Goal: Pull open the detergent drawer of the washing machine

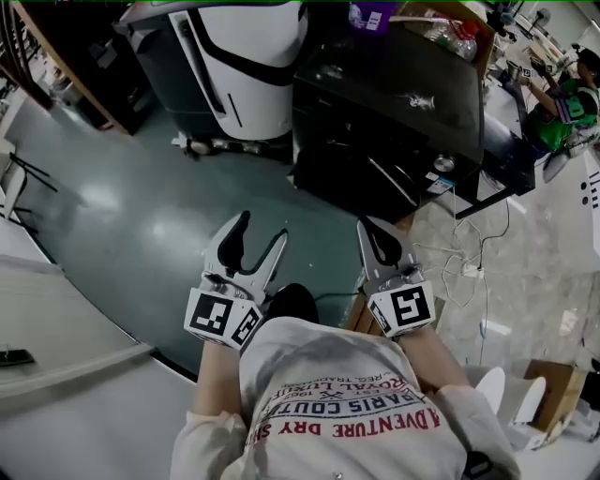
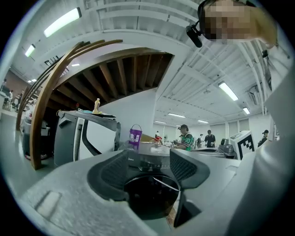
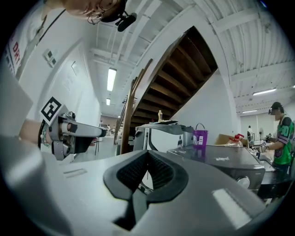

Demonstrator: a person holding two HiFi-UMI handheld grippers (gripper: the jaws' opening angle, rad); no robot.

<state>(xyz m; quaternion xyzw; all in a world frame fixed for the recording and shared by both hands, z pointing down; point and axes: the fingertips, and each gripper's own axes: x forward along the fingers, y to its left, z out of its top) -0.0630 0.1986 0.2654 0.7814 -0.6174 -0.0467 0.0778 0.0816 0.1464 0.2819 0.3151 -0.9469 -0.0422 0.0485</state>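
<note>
We hold both grippers level, short of the dark washing machine (image 1: 384,112), touching nothing. Left gripper (image 1: 262,227) has its jaws wide apart with nothing between them. Right gripper (image 1: 370,227) has its jaws closed together, empty. The machine stands ahead of both, well apart, with a purple bucket (image 1: 370,16) on top. We can't make out the detergent drawer.

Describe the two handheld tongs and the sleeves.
The left tongs and right tongs have light grey bodies tapering to curved jaws lined with black ribbed pads. Each carries a white cube with black square markers: left cube, right cube. No cables show. The person wears a pale T-shirt with red and dark lettering, forearms uncovered.
</note>
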